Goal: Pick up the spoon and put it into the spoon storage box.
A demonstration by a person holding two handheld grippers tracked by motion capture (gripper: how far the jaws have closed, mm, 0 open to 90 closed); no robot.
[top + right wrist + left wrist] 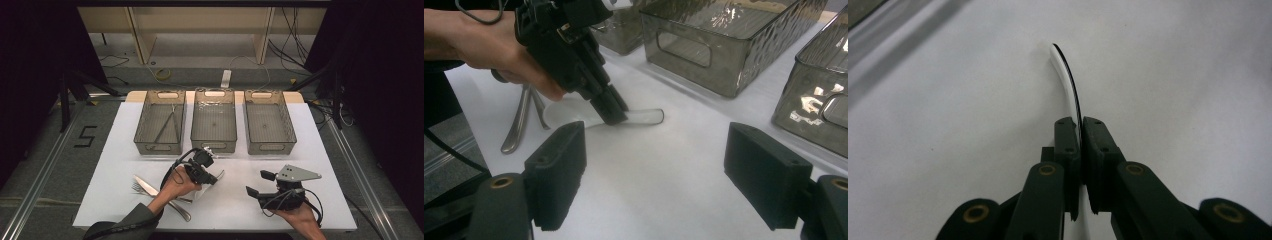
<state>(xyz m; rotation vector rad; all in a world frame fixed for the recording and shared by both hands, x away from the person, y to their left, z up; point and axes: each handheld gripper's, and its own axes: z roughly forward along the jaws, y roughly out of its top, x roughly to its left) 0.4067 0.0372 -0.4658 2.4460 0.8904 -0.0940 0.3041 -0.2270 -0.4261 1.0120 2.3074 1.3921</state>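
the left tool [212,176] is seen low over the near middle of the white worktop [320,150], its jaws closed tight on a white plastic spoon [574,111]. in the left gripper view the thin curved handle of the spoon is pinched edge-on between the two black pads and arcs away from them over the white surface. in the right gripper view the spoon is gripped at about mid-length, with the translucent handle end sticking out past the jaws and the bowl lying toward the hand; whether the spoon touches the worktop cannot be told. the right tool [256,184] is held well apart to the right, with its jaws wide apart and nothing between them. metal cutlery [150,190] is left lying on the worktop just beside the left hand [177,184]. three grey bins [214,122] are lined up side by side at the far edge, and long thin utensils can be made out in the left bin.
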